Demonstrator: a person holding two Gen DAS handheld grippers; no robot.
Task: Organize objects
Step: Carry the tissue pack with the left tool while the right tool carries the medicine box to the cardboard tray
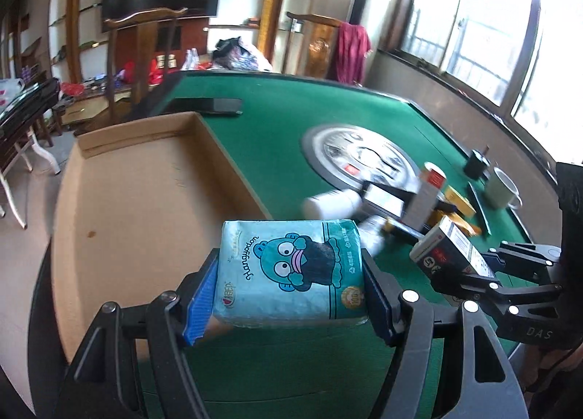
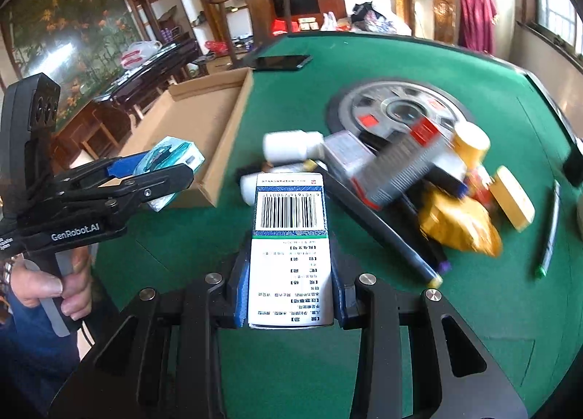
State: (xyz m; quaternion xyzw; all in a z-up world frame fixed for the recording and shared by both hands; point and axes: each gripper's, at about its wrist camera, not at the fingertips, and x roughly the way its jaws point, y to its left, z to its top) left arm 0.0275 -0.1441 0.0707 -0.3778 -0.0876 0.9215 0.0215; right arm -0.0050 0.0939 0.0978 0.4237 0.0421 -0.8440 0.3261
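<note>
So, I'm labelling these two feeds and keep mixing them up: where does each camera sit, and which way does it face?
Left wrist: on the left gripper, looking over its fingers, shut on the tissue pack, across the green table; the right gripper shows at right.
Right wrist: on the right gripper, shut on the medicine box; the left gripper and hand show at left.
Shared: cardboard box, clutter pile.

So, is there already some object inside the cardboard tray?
No, the cardboard tray shows only its bare brown floor, and the tissue pack is held in the left gripper.
</note>
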